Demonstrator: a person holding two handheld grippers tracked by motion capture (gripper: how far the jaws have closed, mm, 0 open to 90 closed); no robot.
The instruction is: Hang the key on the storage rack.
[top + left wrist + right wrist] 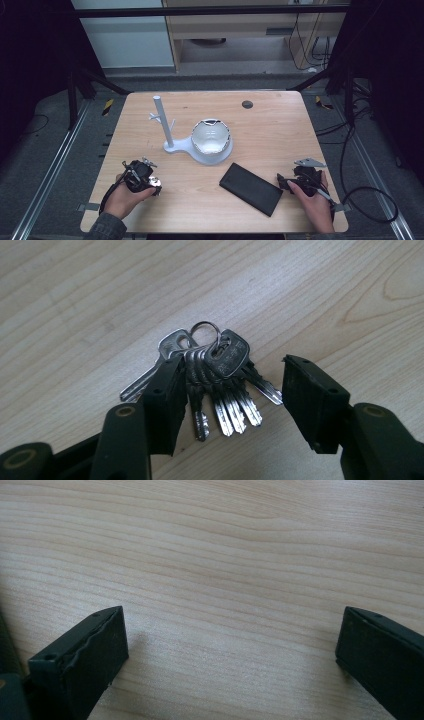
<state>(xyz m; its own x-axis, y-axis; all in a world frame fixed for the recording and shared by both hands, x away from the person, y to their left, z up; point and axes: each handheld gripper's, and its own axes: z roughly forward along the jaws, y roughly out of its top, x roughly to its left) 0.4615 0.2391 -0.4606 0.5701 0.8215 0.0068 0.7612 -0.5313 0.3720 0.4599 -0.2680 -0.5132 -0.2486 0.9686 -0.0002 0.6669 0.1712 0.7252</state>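
A bunch of several silver keys (215, 375) on a ring lies flat on the wooden table (270, 125); the high view shows the keys (155, 186) at the front left. My left gripper (232, 405) is open, its jaws standing either side of the bunch, the left jaw touching the keys' edge. In the high view the left gripper (142, 177) sits in a hand at the table's front left. My right gripper (225, 660) is open over bare wood with nothing between its jaws; from above, the right gripper (300, 181) rests at the front right.
A white stand with an upright post (162, 122) and a shiny bowl (211, 137) on its base sits mid-table. A black flat phone-like slab (251, 188) lies between the two grippers. A small dark disc (247, 104) is near the far edge.
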